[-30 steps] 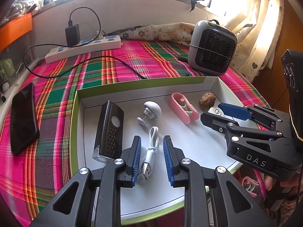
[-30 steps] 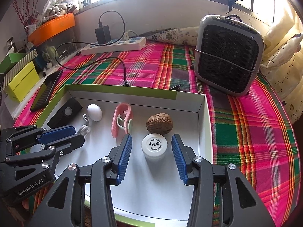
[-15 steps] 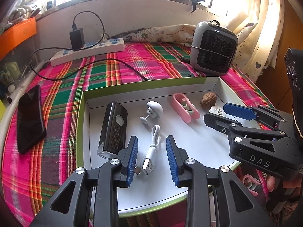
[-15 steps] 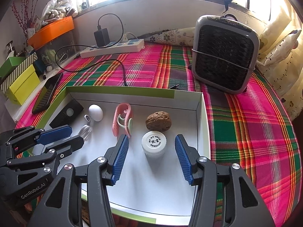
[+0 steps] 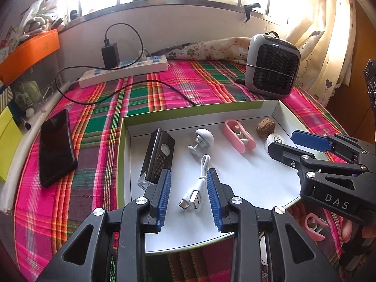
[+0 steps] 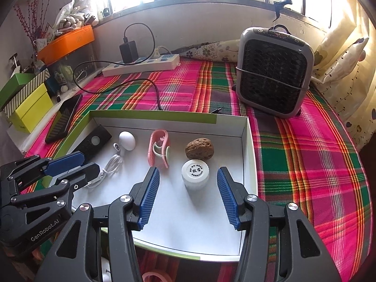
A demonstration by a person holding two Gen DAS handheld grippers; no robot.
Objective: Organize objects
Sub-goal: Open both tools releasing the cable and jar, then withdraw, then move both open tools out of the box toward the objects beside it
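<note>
white usb cable (image 5: 197,185) and small jar (image 6: 195,173) are being straddled by parted left gripper (image 5: 189,199) and right gripper (image 6: 188,195), seemingly for pickup.

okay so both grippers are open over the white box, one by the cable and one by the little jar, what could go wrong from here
1. The left gripper straddles the thin white USB cable; closing may pinch only a loop and let the rest dangle or slip.
2. Its left finger sits near the black device and could nudge it.
3. The right gripper brackets the small white jar; the walnut just behind could get bumped and roll.
</note>
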